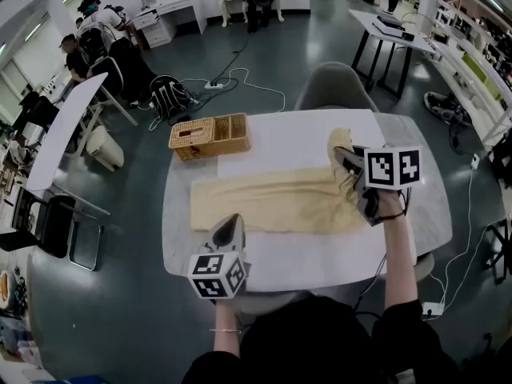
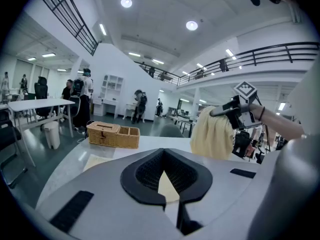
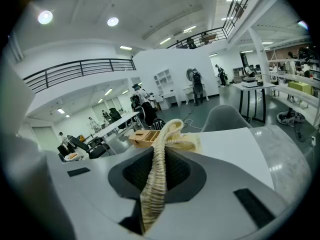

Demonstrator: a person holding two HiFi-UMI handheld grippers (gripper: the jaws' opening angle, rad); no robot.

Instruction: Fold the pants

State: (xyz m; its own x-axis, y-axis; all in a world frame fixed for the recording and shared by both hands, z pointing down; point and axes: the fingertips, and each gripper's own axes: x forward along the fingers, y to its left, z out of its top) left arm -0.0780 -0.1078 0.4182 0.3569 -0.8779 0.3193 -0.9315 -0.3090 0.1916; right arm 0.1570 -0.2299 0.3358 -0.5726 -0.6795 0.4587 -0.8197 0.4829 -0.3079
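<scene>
Right gripper [image 3: 156, 181]: jaws clamped on a bunched end of the pants [image 1: 272, 202], raised above the table [image 1: 312, 256]. Left gripper [image 2: 165, 186]: jaws closed, seemingly pinching the pants' near edge. The remaining cloth lies flat beyond them.

Wicker basket [image 1: 210, 137] on white table [image 1: 320, 256], grey chair [image 1: 336, 86] behind

The pants [image 1: 272, 202] are soft, matt cream cloth with a coarsely ribbed waistband [image 3: 154, 184], and the table [image 1: 428, 214] is smooth and faintly glossy, veined like marble. The basket [image 1: 210, 136] is rough, matt woven wicker. The left gripper [image 2: 167, 179] and right gripper [image 3: 157, 156] show smooth matt grey plastic around black, finely textured pads [image 2: 145, 170].
</scene>
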